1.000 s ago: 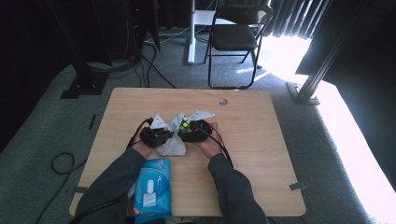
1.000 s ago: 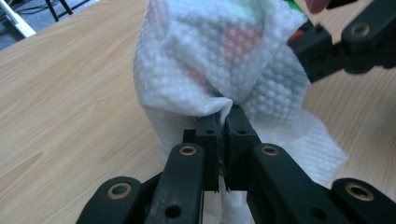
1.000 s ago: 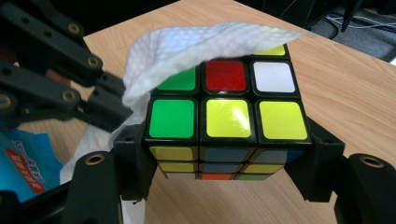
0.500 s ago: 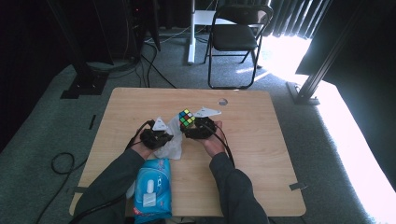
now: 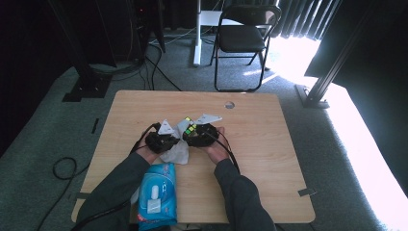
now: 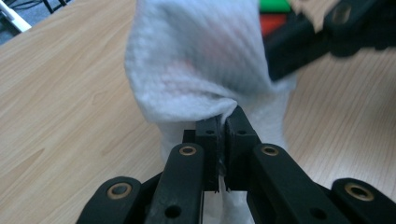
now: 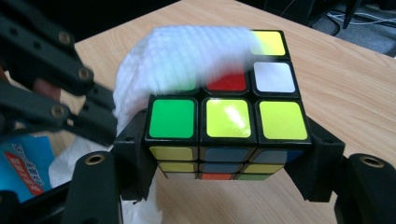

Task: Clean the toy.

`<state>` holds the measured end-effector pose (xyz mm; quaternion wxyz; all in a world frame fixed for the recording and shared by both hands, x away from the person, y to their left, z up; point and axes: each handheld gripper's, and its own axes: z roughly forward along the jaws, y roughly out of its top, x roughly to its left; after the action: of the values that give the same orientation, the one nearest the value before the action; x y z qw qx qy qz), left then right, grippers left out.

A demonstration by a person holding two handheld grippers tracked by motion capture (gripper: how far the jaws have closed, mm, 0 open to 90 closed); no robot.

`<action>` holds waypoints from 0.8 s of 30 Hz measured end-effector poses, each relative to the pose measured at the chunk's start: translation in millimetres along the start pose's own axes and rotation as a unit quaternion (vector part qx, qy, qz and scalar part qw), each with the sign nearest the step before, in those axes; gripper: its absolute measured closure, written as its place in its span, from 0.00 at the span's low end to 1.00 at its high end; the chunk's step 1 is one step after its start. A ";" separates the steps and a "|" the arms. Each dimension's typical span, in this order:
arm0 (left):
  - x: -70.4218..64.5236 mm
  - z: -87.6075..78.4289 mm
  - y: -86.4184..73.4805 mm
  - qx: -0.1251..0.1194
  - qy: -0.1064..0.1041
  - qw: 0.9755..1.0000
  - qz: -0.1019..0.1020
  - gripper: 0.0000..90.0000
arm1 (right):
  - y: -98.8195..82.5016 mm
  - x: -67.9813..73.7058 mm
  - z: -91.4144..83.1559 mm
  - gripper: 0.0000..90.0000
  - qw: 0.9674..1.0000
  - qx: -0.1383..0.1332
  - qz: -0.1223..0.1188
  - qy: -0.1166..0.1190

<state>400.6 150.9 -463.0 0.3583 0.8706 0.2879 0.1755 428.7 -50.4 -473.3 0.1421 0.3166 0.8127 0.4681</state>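
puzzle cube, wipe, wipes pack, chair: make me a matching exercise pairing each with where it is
Things:
1. puzzle cube
2. white wipe
3. blue wipes pack
4. folding chair

Places:
A. flat on the near edge of the table, between the person's forearms
B. on the floor beyond the table
C. clamped between the jaws of the right gripper
D. pinched in the left gripper, draped over the cube's top

Pairs: 1-C, 2-D, 3-A, 4-B

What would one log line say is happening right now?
left gripper: shut on white wipe | right gripper: shut on puzzle cube | wipe draped over cube top
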 end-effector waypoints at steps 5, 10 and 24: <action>3.9 -5.2 2.0 -0.010 0.006 1.000 -0.006 0.96 | -1.7 3.9 4.0 0.38 1.000 0.013 -0.014 0.001; 6.2 -9.9 4.0 -0.029 0.002 0.999 -0.017 0.96 | -5.6 4.0 6.6 0.38 1.000 0.022 -0.012 0.001; 6.9 -6.0 2.4 -0.022 0.013 1.000 -0.013 0.96 | -6.5 0.5 4.7 0.38 1.000 0.015 0.002 0.006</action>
<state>403.8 157.0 -456.5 0.3757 0.8564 0.2997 0.1886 428.3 -49.2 -481.2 0.1316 0.3176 0.8200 0.4576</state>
